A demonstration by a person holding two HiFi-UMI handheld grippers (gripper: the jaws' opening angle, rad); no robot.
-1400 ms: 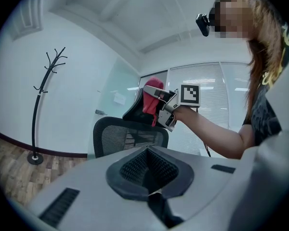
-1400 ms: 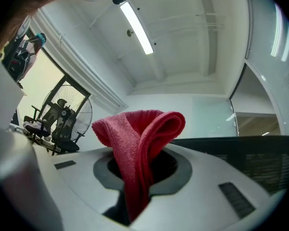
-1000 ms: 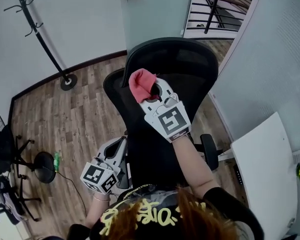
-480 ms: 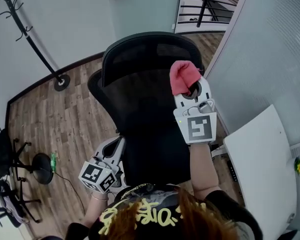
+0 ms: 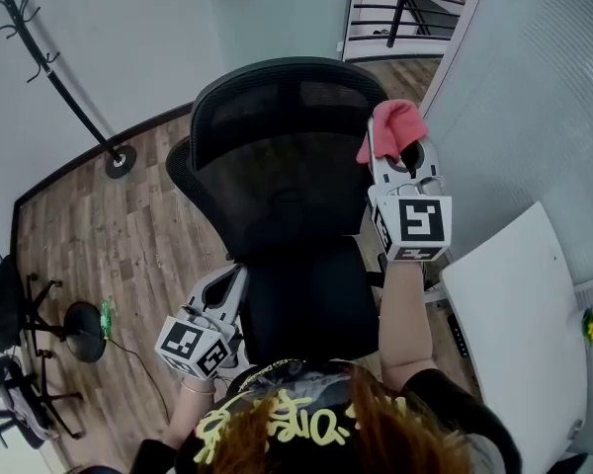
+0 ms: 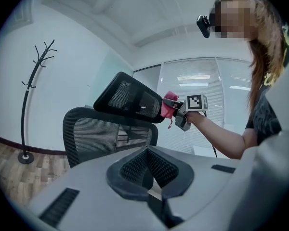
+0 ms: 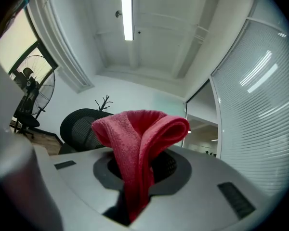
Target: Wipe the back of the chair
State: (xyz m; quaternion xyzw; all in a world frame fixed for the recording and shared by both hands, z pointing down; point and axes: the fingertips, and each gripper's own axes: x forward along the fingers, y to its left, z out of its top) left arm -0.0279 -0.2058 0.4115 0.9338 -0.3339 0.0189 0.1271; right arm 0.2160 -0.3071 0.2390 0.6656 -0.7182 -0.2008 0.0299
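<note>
The black mesh office chair (image 5: 277, 181) stands in front of me, its headrest (image 5: 282, 87) on top. My right gripper (image 5: 393, 148) is shut on a pink cloth (image 5: 395, 126), and the cloth lies against the right edge of the upper back. The right gripper view shows the cloth (image 7: 139, 134) bunched between the jaws of the right gripper (image 7: 142, 172). Low at the chair's left side, my left gripper (image 5: 232, 284) points up with its jaws shut and nothing in them. In the left gripper view, past the left gripper (image 6: 149, 170), the headrest (image 6: 130, 102) and the cloth (image 6: 169, 109) show.
A black coat stand (image 5: 54, 67) rises at the back left on the wood floor. A fan (image 5: 0, 304) and a round black base (image 5: 84, 329) are at the far left. A white desk (image 5: 514, 334) and a frosted partition (image 5: 534, 117) close in the right side.
My right gripper has swept the pink cloth from the left of the chair's upper back across to its right edge. The left gripper has stayed low at the chair's left.
</note>
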